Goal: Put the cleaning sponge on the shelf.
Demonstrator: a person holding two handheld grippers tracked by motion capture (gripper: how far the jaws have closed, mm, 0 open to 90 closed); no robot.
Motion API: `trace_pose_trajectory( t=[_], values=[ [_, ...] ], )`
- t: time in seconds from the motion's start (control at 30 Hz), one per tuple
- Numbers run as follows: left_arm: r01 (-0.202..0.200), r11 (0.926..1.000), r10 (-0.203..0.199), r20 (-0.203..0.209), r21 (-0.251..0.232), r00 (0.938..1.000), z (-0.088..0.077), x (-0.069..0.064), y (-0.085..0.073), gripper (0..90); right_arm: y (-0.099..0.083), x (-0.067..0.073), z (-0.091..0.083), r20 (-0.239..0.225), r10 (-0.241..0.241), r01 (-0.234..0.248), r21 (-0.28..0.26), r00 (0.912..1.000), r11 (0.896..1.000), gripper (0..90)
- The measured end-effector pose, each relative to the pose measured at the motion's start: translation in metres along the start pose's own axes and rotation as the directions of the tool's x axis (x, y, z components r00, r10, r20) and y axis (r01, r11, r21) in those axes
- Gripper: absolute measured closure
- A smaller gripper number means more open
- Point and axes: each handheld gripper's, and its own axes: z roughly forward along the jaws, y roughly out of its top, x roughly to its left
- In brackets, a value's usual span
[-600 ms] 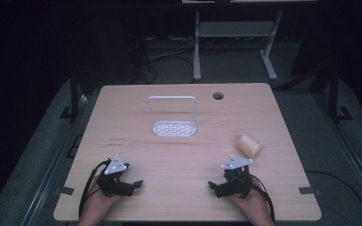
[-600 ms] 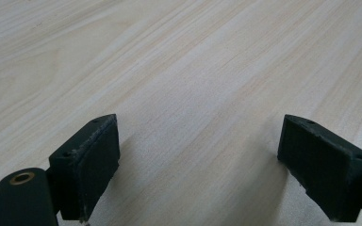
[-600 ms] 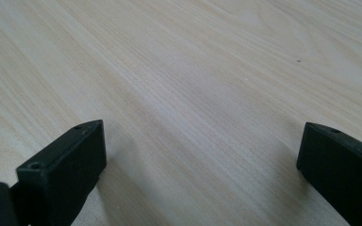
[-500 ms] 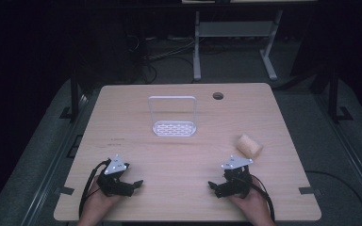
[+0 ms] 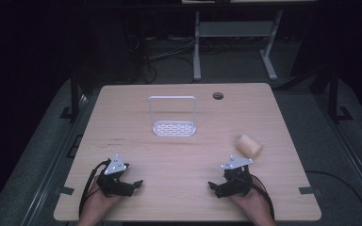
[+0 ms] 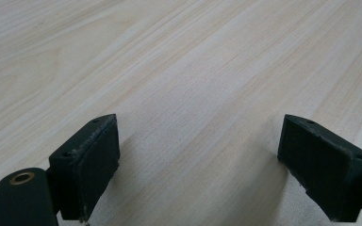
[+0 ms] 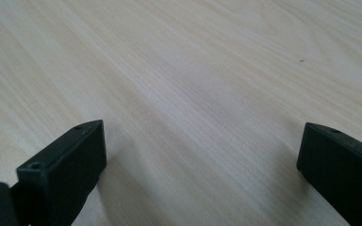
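Observation:
My left gripper (image 5: 133, 186) rests on the wooden table (image 5: 122, 122) near its front left, held by a hand. It is open, its two black jaws wide apart over bare wood in the left gripper view (image 6: 198, 165). My right gripper (image 5: 214, 188) lies near the front right, also open with nothing between its jaws (image 7: 202, 174). A white wire rack (image 5: 173, 117) with a perforated base stands upright at the table's middle. A tan cylinder-like block (image 5: 249, 145) lies on the table just beyond the right gripper, apart from it.
A round cable hole (image 5: 218, 96) sits in the table's far right part. Behind the table stands a grey metal frame (image 5: 235, 37) with cables on the dark floor. The table's side edges drop to grey carpet.

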Motion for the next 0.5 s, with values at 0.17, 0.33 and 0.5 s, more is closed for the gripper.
trace_pose_trajectory(
  t=[0.17,0.33,0.5],
  values=[
    [0.000,1.0000,0.000,0.000,0.000,1.0000,0.0000,0.0000,0.0000,12.7,0.0022,0.0017,-0.0019,-0.004,-0.025,0.025,0.018,0.9997,1.000,1.8],
    [0.000,1.0000,0.000,0.000,0.000,1.0000,0.0000,0.0000,0.0000,12.7,0.0048,0.0033,-0.0050,-0.014,-0.033,0.033,0.019,0.9994,0.999,1.8],
    [0.000,1.0000,0.000,0.000,0.000,1.0000,0.0000,0.0000,0.0000,12.7,0.0062,0.0046,-0.0070,-0.026,-0.034,0.034,0.022,0.9991,0.999,1.8]
  ],
)
